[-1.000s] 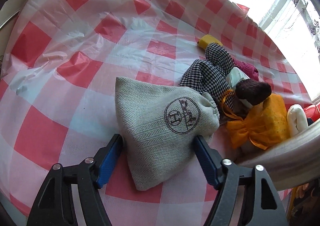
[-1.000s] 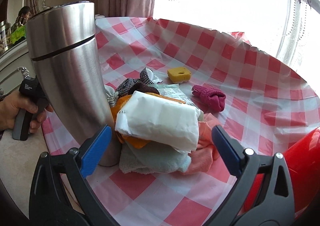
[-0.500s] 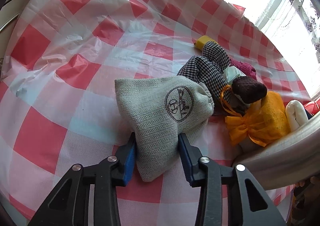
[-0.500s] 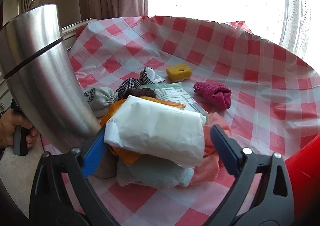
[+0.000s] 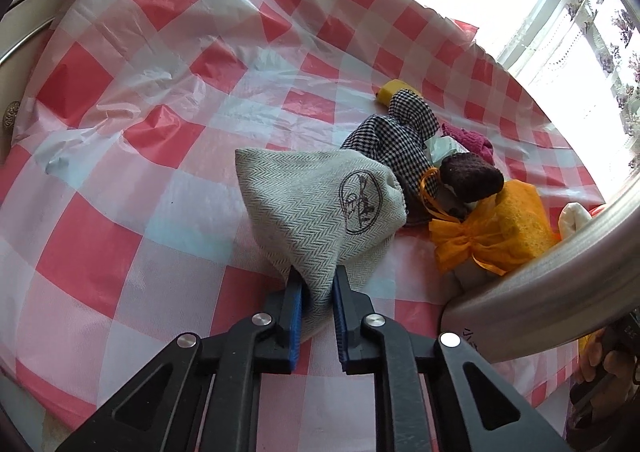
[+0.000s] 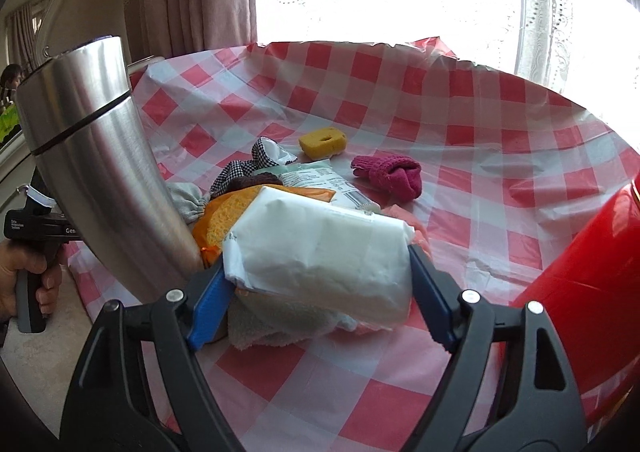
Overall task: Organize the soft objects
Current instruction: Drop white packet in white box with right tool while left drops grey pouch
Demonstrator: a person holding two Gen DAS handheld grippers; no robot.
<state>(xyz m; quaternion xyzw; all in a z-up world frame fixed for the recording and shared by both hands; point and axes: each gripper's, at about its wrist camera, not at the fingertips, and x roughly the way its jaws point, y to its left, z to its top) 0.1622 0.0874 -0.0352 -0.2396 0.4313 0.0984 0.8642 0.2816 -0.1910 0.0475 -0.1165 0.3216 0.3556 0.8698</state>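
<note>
A grey herringbone pouch with a round stamp lies on the red-checked tablecloth. My left gripper has its jaws closing on the pouch's near corner, and both blue pads press the bunched fabric. In the right wrist view a white soft packet tops a pile of cloths. My right gripper spans it, jaws closing, with a pad against each end. Beneath the packet are a pale towel, an orange bag and a pink cloth.
A tall steel flask stands left of the pile, and a red vessel at the right. Farther back lie a yellow sponge, a magenta knit and a houndstooth cloth. A hand holds the left gripper's handle.
The left jaws have come together on the pouch's near corner and bunched it. The right gripper has moved in around the white packet, and its jaws have narrowed onto the packet's ends.
</note>
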